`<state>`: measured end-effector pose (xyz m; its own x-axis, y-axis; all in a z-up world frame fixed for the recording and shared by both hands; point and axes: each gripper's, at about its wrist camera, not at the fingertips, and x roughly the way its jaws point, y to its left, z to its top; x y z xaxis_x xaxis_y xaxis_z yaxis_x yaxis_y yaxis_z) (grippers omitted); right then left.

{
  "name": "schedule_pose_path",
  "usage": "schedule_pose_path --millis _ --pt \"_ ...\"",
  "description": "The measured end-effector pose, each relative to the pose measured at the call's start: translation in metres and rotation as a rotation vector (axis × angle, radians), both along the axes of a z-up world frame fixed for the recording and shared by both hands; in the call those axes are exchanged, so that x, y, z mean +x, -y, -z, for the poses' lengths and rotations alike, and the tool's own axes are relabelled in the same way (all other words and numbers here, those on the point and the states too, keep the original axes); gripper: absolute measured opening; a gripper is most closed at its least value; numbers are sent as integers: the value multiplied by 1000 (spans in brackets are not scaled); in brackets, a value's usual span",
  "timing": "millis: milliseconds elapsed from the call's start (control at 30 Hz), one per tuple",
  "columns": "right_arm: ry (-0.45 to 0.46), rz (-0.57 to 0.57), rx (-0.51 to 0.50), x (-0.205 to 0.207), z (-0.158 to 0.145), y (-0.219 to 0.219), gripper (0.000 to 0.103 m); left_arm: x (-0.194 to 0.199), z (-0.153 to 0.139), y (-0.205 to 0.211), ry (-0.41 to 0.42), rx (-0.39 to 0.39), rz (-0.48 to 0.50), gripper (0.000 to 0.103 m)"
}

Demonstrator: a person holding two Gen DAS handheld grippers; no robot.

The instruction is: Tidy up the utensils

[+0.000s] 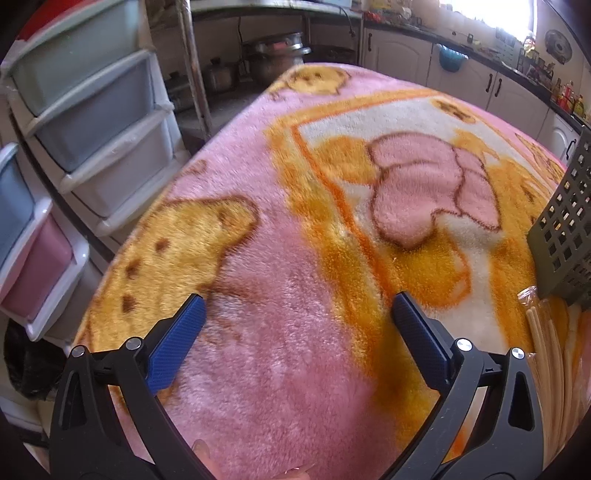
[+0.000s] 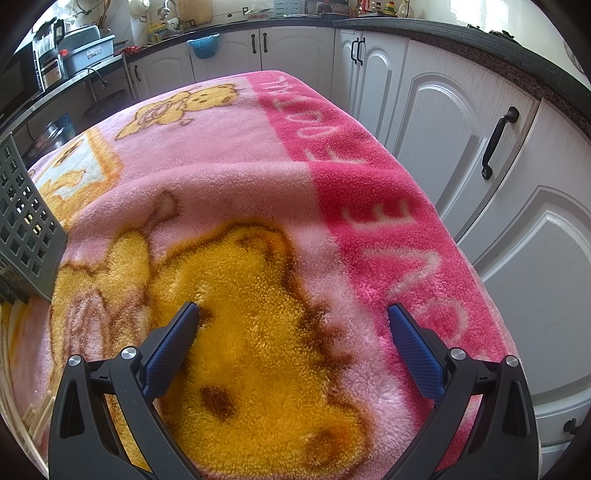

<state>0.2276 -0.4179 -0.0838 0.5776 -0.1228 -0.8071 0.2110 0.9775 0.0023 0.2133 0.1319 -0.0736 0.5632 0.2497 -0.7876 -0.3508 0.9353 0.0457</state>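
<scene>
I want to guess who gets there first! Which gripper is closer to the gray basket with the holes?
Hard to call; maybe left. The gray basket sits ahead-right of the left gripper and ahead-left of the right gripper, between them.

A fluffy pink blanket with yellow bears covers the table. White cupboard doors with black handles stand under a dark speckled worktop. Plastic drawers in green, grey, blue and pink stand stacked to the left. Bright light pours through a window
</scene>
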Motion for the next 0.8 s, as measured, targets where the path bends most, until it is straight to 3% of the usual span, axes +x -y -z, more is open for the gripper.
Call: schedule_pose_path --millis 200,367,467,533,600,733,800 --pt "110 27 33 -17 -15 4 97 -26 -25 14 124 51 24 94" --pt "467 -43 -149 -84 -65 -31 97 -55 -44 33 234 36 82 94" --pt "661 -125 -203 -135 -81 -62 97 -74 -55 47 297 14 98 94" --pt "694 -177 -199 -152 -84 -76 97 -79 -57 53 304 1 110 94" --pt "670 -224 -186 -159 -83 -90 97 -82 -57 60 296 -9 115 94" --pt "649 -250 -151 -164 -85 -103 97 -83 -56 61 280 -75 138 94" --pt "646 -253 -149 -165 -87 -106 97 -86 -53 63 274 -70 135 94"
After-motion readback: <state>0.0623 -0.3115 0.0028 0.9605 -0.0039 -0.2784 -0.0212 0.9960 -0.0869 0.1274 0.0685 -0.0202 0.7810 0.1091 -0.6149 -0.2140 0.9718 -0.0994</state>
